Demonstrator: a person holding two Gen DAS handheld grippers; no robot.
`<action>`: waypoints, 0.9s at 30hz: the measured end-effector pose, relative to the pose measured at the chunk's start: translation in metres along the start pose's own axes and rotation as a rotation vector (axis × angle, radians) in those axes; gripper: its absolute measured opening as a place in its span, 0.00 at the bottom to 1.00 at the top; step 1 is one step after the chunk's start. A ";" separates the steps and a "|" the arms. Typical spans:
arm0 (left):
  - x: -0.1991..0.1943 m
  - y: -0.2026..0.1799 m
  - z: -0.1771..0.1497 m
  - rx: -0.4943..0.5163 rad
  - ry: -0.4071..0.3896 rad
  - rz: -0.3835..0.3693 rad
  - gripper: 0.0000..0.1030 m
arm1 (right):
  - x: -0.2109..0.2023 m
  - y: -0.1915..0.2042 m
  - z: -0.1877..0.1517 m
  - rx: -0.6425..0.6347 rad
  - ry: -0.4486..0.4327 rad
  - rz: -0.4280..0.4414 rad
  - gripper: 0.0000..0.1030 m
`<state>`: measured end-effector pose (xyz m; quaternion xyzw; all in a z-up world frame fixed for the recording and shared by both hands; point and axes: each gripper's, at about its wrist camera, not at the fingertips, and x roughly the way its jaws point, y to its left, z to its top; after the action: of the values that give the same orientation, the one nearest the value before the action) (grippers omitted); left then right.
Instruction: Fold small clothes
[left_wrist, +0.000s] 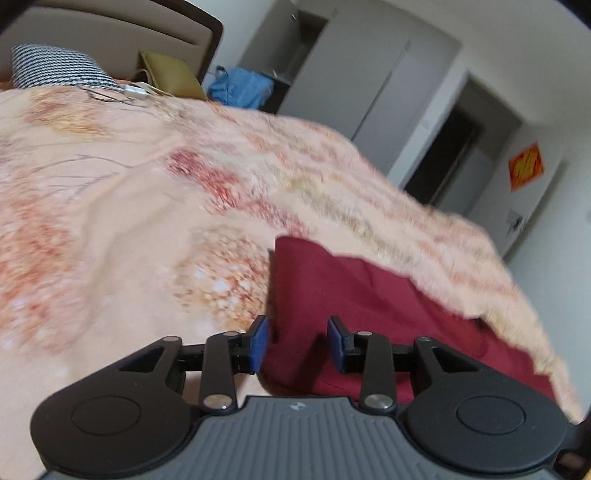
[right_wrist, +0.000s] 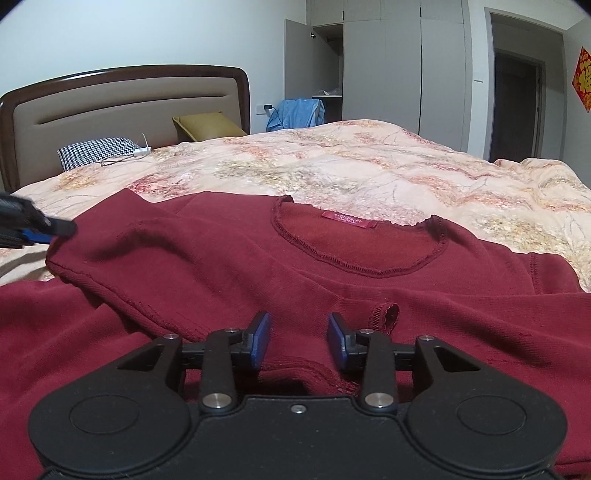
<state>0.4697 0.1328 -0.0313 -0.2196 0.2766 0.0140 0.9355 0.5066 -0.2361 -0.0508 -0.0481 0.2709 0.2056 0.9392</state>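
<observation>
A dark red shirt lies spread on the bed, over a peach floral quilt, and fills the lower half of the right wrist view. It is a knit top with a round neckline edged in wavy stitching, and a small red label is sewn inside the back of the collar at about 12 o'clock from the right claw. One sleeve is folded across the chest, running from 10 o'clock down toward the middle, its hem showing a row of stitches; a small stitched opening sits just at 1 o'clock of the right claw. The fabric is creased and lies in soft overlapping layers. The right claw hangs low over the shirt with its blue pads spread apart and nothing between them. In the left wrist view, which is blurred, the left claw is likewise spread wide and empty, over the shirt's edge where red cloth meets the quilt; the shirt stretches away toward 2 o'clock. In the right wrist view, the left claw's dark tip shows at 9 o'clock, right by the folded sleeve's end; whether it touches cannot be told.
</observation>
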 end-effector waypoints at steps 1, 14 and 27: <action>0.006 -0.002 -0.001 0.022 0.007 0.027 0.23 | 0.000 0.000 0.000 0.000 -0.001 0.000 0.40; -0.049 -0.001 -0.020 0.080 -0.010 0.024 0.88 | -0.074 -0.006 0.001 0.016 -0.021 0.031 0.99; -0.155 -0.005 -0.116 0.211 0.103 -0.068 1.00 | -0.265 0.008 -0.130 0.251 0.000 -0.125 0.99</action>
<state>0.2800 0.0947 -0.0354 -0.1296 0.3166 -0.0581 0.9379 0.2362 -0.3507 -0.0211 0.0532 0.2908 0.1112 0.9488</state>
